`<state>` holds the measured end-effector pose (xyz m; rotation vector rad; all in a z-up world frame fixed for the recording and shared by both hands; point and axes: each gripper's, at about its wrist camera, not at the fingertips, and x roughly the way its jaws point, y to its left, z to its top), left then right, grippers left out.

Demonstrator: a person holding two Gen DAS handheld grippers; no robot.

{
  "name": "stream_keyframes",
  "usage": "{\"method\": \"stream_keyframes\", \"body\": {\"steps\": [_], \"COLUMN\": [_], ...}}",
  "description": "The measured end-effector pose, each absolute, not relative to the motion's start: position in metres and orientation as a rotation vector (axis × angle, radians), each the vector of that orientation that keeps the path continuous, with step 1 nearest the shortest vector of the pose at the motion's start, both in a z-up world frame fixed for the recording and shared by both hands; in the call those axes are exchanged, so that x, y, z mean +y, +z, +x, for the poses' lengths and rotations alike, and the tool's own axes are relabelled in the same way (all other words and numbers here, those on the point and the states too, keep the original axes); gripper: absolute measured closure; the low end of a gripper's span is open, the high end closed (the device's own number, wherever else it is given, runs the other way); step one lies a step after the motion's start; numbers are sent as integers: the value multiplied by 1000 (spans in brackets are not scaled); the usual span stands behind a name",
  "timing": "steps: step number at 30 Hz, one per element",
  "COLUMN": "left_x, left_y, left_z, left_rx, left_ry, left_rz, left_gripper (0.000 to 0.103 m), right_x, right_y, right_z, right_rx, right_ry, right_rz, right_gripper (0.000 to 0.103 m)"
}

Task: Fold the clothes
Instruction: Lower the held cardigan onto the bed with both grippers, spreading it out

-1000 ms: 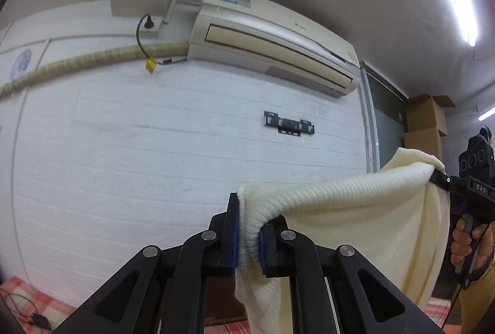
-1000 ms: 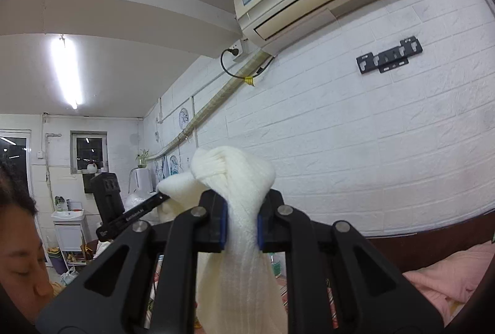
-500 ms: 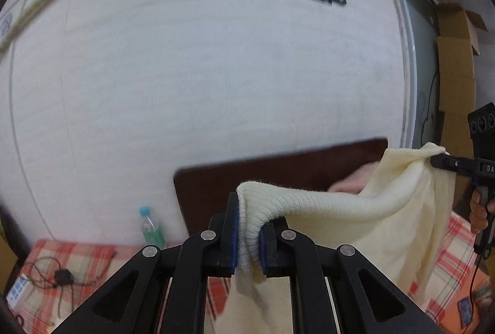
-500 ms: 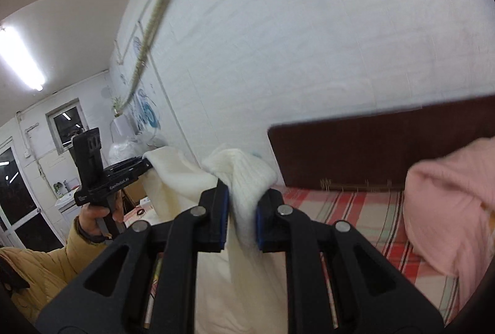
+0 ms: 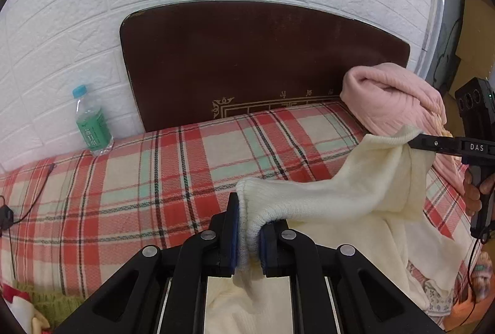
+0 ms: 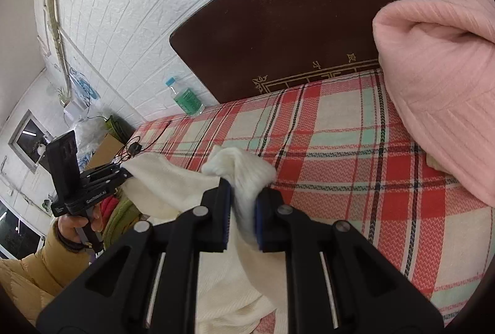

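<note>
A cream knitted sweater (image 5: 349, 194) hangs stretched between my two grippers above a plaid bed (image 5: 130, 179). My left gripper (image 5: 249, 236) is shut on a ribbed edge of it. In the left wrist view the right gripper (image 5: 411, 142) pinches the sweater's far corner at the right edge. In the right wrist view my right gripper (image 6: 241, 210) is shut on a bunched corner of the sweater (image 6: 173, 179), and the left gripper (image 6: 123, 173) holds the other end at the left. The rest of the sweater droops below, hidden by the gripper bodies.
A pink folded blanket (image 5: 393, 105) lies at the bed's right by the dark headboard (image 5: 263, 55). A water bottle (image 5: 91, 120) stands against the white brick wall. A black cable (image 5: 18, 210) lies at the bed's left. Green clothing (image 6: 120, 216) sits beside the bed.
Both grippers swung down from pointing at the ceiling and air conditioner to facing the bed. The sweater came down with them, still held at both ends.
</note>
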<state>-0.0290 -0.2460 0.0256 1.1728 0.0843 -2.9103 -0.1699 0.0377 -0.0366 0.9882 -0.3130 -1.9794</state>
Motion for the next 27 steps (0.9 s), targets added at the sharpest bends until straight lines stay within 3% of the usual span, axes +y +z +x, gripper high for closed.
{"method": "stream_keyframes", "body": {"steps": [4, 14, 15, 17, 18, 19, 22, 26, 27], "left_x": [-255, -255, -256, -257, -257, -257, -256, -254, -253], "left_y": [39, -64, -65, -64, -63, -61, -55, -59, -60], "left_z": [-49, -109, -107, -104, -103, -102, -106, -115, -115], "left_rx": [82, 80, 82, 91, 99, 97, 72, 86, 83], "left_ry": [-2930, -2783, -2796, -2823, -2843, -2864, -2901, -2911, -2913], "left_rz": [1089, 1506, 1516, 1532, 1542, 1552, 1560, 1626, 1640], "left_gripper": [94, 87, 84, 69, 65, 59, 54, 54, 54], "right_x": [37, -6, -8, -2, 0, 1, -9, -22, -26], "right_y": [-33, -115, -121, -120, -117, -116, -116, -117, -117], "right_z": [-193, -239, -242, -248, -251, -253, -254, -256, -256], "right_rx": [-333, -32, -12, -25, -43, -45, 31, 131, 156], "right_ry": [-1983, -1997, -1995, -1999, -2009, -2014, -2005, -1990, -1986], "right_rz": [950, 1261, 1279, 1269, 1253, 1243, 1241, 1236, 1234], "right_gripper": [87, 85, 80, 48, 20, 18, 18, 20, 25]}}
